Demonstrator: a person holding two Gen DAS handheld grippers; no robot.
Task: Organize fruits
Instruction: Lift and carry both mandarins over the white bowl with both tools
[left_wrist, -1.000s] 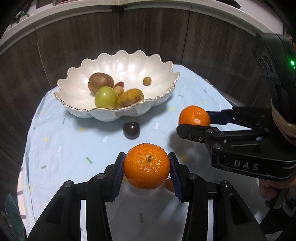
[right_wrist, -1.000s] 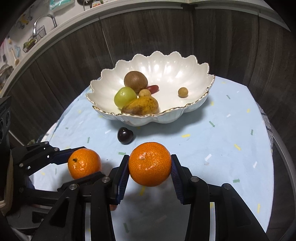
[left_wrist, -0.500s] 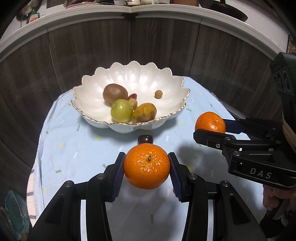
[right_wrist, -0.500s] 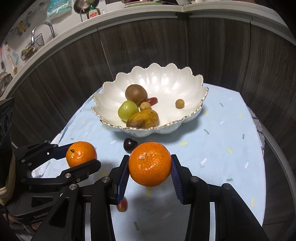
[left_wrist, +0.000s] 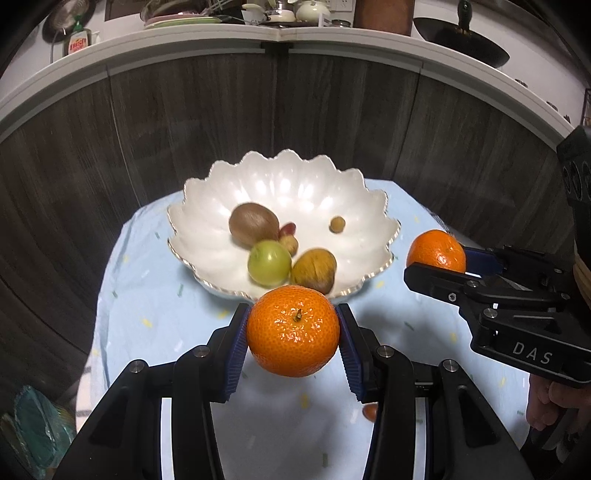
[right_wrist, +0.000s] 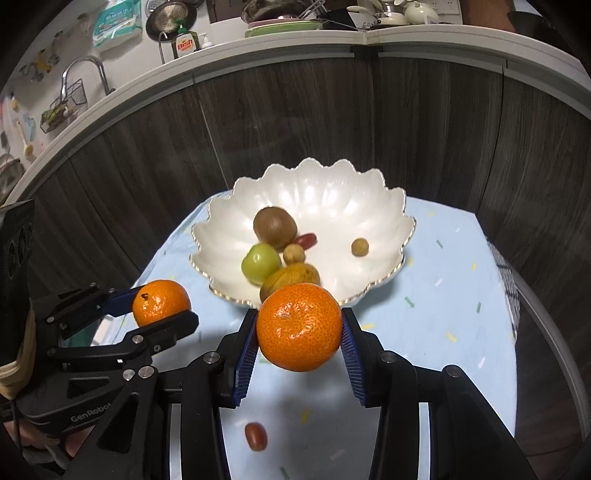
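A white scalloped bowl (left_wrist: 295, 177) stands at the back of the table and holds a kiwi (left_wrist: 253, 223), a green fruit (left_wrist: 269, 262), a yellow-brown fruit (left_wrist: 314, 269) and a few small ones. My left gripper (left_wrist: 293, 326) is shut on a mandarin (left_wrist: 293, 347), held above the cloth just before the bowl's near rim. To its right, my right gripper (left_wrist: 437, 264) grips a second mandarin (left_wrist: 436, 247). In the right wrist view that mandarin (right_wrist: 299, 343) sits between the blue pads (right_wrist: 246, 358), with the bowl (right_wrist: 332, 199) beyond. The left gripper (right_wrist: 162, 308) and its mandarin (right_wrist: 161, 297) are at the left.
A light blue cloth (right_wrist: 443, 295) with confetti marks covers the round table. A small red fruit (right_wrist: 255, 436) lies on it below the grippers. Dark wood cabinet fronts (left_wrist: 184, 129) curve close behind the bowl. A hand (left_wrist: 550, 402) holds the right gripper.
Both grippers have risen with their mandarins still gripped. The bowl now sits lower and closer behind the fruit, and the dark cherry on the cloth is hidden.
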